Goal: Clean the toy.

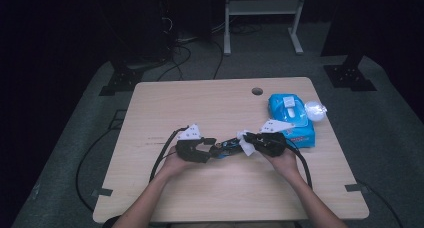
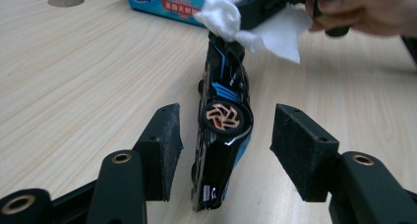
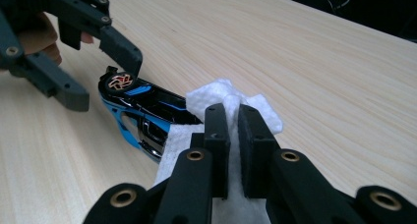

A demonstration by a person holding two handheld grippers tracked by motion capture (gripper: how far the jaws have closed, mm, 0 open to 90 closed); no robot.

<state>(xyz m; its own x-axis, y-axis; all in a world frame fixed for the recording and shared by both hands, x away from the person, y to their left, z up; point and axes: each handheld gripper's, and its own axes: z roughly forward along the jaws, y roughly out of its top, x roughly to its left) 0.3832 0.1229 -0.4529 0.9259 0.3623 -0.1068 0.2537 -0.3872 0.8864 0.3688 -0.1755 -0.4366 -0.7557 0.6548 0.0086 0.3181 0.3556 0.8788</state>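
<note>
You were mid-wipe: your right gripper point(image 3: 232, 117) pinched the white wipe point(image 3: 209, 102) against the toy car point(image 2: 222, 117) lying sideways on the counter point(image 1: 200, 103), while your left gripper point(image 2: 223, 143) stood open astride it, needing to re-clamp next.

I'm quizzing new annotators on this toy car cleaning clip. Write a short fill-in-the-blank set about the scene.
1. The right gripper is shut on a white ____.
2. The toy car lies on its ____, a wheel facing the left gripper.
3. The left gripper's jaws stand ____, one on each side of the car, not pressing it.
4. The blue wipes pack lies on the ____.

Missing words: wipe; side; open; table
</note>
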